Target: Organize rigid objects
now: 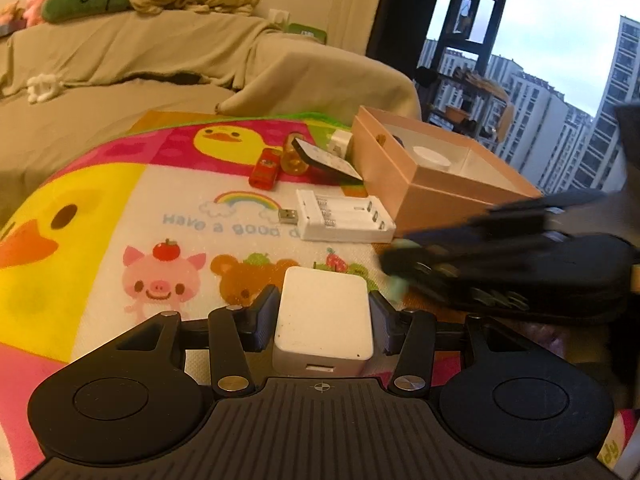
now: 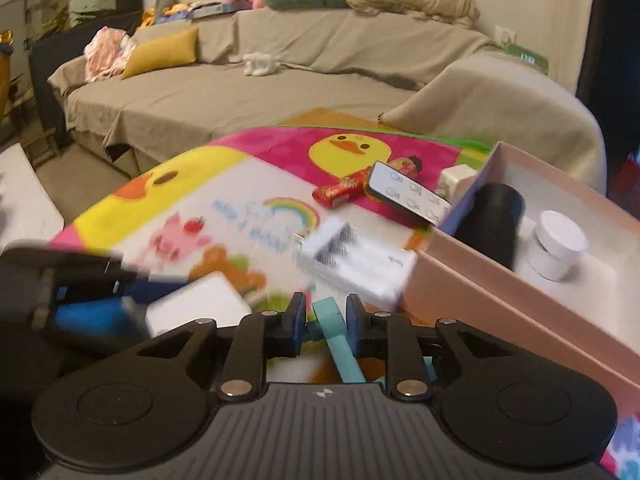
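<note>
My two grippers at the duck mat

My left gripper [image 1: 324, 312] squeezes a white charger [image 1: 323, 322]; my right gripper [image 2: 327, 316] pinches a teal strip [image 2: 338, 344]. At 12 o'clock, the mat [image 1: 120, 200] reads "Have a good".

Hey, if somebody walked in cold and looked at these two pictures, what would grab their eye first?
Probably the loud cartoon mat with its yellow ducks, spread under everything. Next, the white charger block between the left tongs right up close, and the teal strip pinched in the right tongs. Then the pink box on the right, holding a black cylinder and a small white jar.
</note>
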Tool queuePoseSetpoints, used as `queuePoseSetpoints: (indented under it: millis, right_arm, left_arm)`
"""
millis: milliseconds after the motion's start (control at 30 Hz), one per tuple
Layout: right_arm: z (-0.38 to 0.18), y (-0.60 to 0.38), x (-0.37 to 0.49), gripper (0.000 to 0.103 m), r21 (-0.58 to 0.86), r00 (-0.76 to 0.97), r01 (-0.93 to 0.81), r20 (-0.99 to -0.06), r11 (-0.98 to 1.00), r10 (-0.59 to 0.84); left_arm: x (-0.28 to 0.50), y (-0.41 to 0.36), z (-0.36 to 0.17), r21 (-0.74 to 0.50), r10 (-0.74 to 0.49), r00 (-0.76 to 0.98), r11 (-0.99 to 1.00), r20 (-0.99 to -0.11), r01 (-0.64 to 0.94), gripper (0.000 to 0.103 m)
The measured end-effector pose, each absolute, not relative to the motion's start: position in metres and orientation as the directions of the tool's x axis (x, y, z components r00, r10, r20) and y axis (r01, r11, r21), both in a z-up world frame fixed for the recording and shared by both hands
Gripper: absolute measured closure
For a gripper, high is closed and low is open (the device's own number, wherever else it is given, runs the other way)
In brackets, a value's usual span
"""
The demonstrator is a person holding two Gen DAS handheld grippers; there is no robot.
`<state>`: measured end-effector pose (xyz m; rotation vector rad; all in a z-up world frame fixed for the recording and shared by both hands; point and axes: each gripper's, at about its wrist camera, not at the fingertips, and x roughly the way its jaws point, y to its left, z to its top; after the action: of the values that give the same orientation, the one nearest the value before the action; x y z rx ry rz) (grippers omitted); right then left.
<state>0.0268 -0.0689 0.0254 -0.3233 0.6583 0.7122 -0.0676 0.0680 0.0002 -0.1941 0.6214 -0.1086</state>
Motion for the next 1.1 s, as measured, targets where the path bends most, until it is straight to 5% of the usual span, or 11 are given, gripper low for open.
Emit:
queuePoseSetpoints:
  millis: [133,200,267,500,767,1100]
  right_arm:
    - [0.031,-0.095,0.005,0.078,-0.129,0.578,-0.715,-0.662,0.687,0.478]
    - [0.034,-0.105,-0.004,0.048,-0.176,0.608,-0.701,-0.653,0.691,0.451]
    - [0.034,-0.114,-0.012,0.034,-0.196,0.634,-0.679,-0.642,0.707,0.431]
    - [0.014,-0.137,-0.022,0.034,-0.378,0.745,-0.559,-0.619,0.738,0.247]
    - [0.033,-0.157,-0.006,0.034,0.160,0.536,-0.569,-0.672,0.807,0.511]
    - [0.017,-0.127,0.027,0.029,0.189,0.569,-0.438,-0.699,0.879,0.434]
  left_arm:
    - [-0.067,0.069,0.000,-0.222,-0.164,0.808,0.974,-0.566,0.042,0.050]
    - [-0.067,0.069,0.000,-0.212,-0.158,0.808,0.976,-0.568,0.042,0.050]
    - [-0.067,0.067,0.000,-0.197,-0.149,0.807,0.980,-0.571,0.042,0.050]
    - [-0.068,0.061,0.000,-0.171,-0.132,0.806,0.985,-0.577,0.039,0.050]
    - [-0.069,0.058,0.000,-0.138,-0.122,0.801,0.989,-0.586,0.049,0.050]
    - [-0.068,0.051,0.000,-0.098,-0.095,0.801,0.994,-0.591,0.046,0.051]
